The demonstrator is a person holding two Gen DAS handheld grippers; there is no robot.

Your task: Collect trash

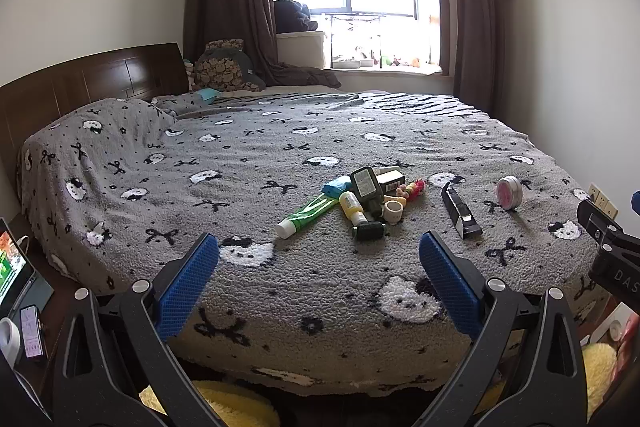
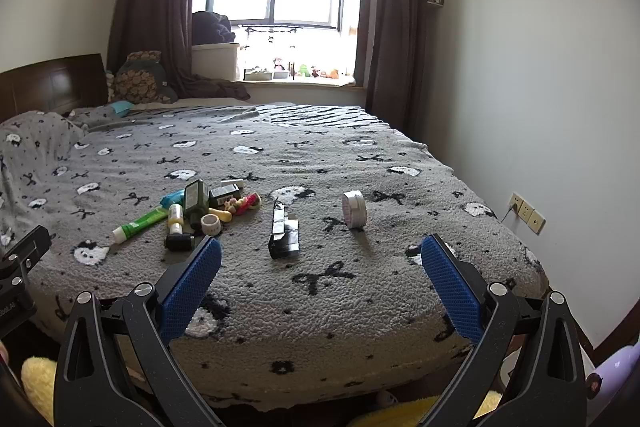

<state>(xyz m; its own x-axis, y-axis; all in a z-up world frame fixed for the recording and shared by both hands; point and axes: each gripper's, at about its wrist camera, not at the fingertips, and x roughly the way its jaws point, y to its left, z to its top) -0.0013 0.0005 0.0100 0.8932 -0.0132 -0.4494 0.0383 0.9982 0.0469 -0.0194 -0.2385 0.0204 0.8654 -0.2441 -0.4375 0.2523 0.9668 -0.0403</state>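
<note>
The left gripper (image 1: 318, 247) hangs over the near edge of the bed (image 1: 360, 359) with its jaws spread as wide as they go and nothing between the blue pads (image 1: 188, 287). The right gripper (image 2: 320, 249) stands the same way further along that near edge, jaws fully apart and holding nothing; part of its black body shows at the right edge of the left wrist view.

Just beyond the left jaws, near the middle of the bed, lies the pile of trash: a green tube (image 1: 306, 213) with a white cap pointing toward the near edge, a yellow bottle (image 1: 352, 205), a dark green bottle (image 1: 366, 187) tilted across the others, a small dark box (image 1: 390, 181), a white ring of tape (image 1: 394, 211), a blue packet (image 1: 336, 186) and some pink and yellow bits (image 1: 412, 189). Apart from the pile, toward the bed's right edge, lies a black flattened carton (image 2: 282, 231), straight ahead of the right jaws. Beyond it, nearer the right edge, a round silver tin (image 2: 355, 209) stands on its rim.

The grey blanket (image 2: 340, 307) with bows and cat faces covers the whole bed.
</note>
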